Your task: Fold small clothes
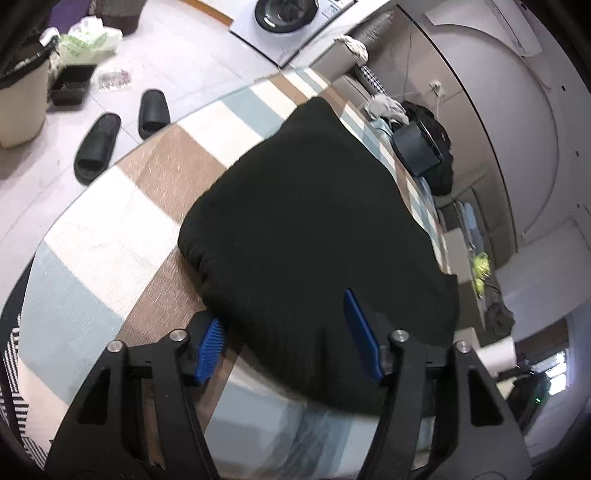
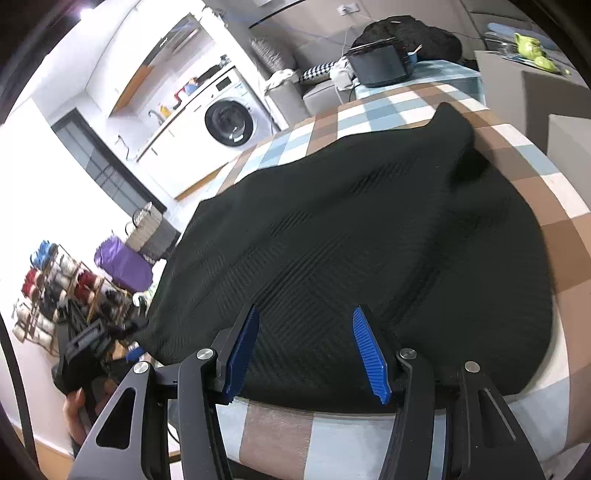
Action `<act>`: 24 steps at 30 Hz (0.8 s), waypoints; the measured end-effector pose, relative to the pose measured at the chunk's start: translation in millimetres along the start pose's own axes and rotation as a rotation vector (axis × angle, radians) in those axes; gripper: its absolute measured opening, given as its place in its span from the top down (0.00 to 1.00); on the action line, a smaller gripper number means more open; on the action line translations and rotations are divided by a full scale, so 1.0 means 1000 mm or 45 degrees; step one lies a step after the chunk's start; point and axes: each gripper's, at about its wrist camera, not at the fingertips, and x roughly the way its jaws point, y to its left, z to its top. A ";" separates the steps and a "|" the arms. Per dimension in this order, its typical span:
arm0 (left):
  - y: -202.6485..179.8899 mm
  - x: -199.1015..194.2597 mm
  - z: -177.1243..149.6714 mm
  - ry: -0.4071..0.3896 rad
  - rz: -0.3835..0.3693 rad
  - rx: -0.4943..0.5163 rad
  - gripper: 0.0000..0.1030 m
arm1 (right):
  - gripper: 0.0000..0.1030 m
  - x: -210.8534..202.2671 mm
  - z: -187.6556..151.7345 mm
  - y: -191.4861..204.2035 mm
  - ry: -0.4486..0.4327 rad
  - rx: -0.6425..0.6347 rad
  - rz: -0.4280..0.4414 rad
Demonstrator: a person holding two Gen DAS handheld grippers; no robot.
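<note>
A checked tablecloth [image 2: 280,439] near a washing machine [image 2: 231,123] bears a black garment [image 2: 369,240]; both hand-held grippers, left [image 1: 291,332] and right [image 2: 306,350], gape empty.

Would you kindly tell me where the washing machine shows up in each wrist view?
Left wrist view: washing machine at the top edge, centre, beyond the checked cloth.
Right wrist view: washing machine upper left of centre.
Shared landmark: the black garment lying on the cloth.
</note>
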 end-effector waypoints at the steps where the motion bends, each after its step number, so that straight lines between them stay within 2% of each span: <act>1: -0.002 0.001 0.000 -0.034 0.025 0.006 0.57 | 0.47 0.002 0.000 0.001 0.009 -0.008 0.001; 2: -0.002 0.004 0.002 -0.058 0.049 0.010 0.62 | 0.47 0.003 0.001 0.002 0.017 -0.018 0.001; 3: -0.004 0.005 0.003 -0.084 0.078 0.009 0.76 | 0.47 0.004 0.001 0.002 0.020 -0.024 0.000; 4: -0.003 0.006 0.004 -0.095 0.088 0.008 0.81 | 0.47 0.005 0.002 0.002 0.024 -0.031 -0.003; 7: -0.006 0.007 0.005 -0.129 0.086 0.002 0.86 | 0.47 0.010 0.006 -0.002 0.039 -0.034 -0.009; 12: -0.030 -0.010 0.001 -0.230 0.114 0.137 0.88 | 0.47 0.012 0.012 -0.016 0.046 -0.007 -0.036; 15: -0.066 -0.019 -0.002 -0.290 0.155 0.334 0.88 | 0.47 0.012 0.013 -0.024 0.044 0.024 -0.051; 18: -0.109 -0.022 -0.005 -0.315 0.140 0.526 0.89 | 0.47 0.008 0.013 -0.032 0.029 0.064 -0.054; 22: -0.176 -0.006 -0.012 -0.272 0.025 0.805 0.91 | 0.47 0.000 0.011 -0.042 -0.004 0.120 -0.079; 24: -0.213 0.006 -0.020 -0.225 -0.073 0.945 0.91 | 0.47 -0.005 0.011 -0.049 -0.022 0.151 -0.098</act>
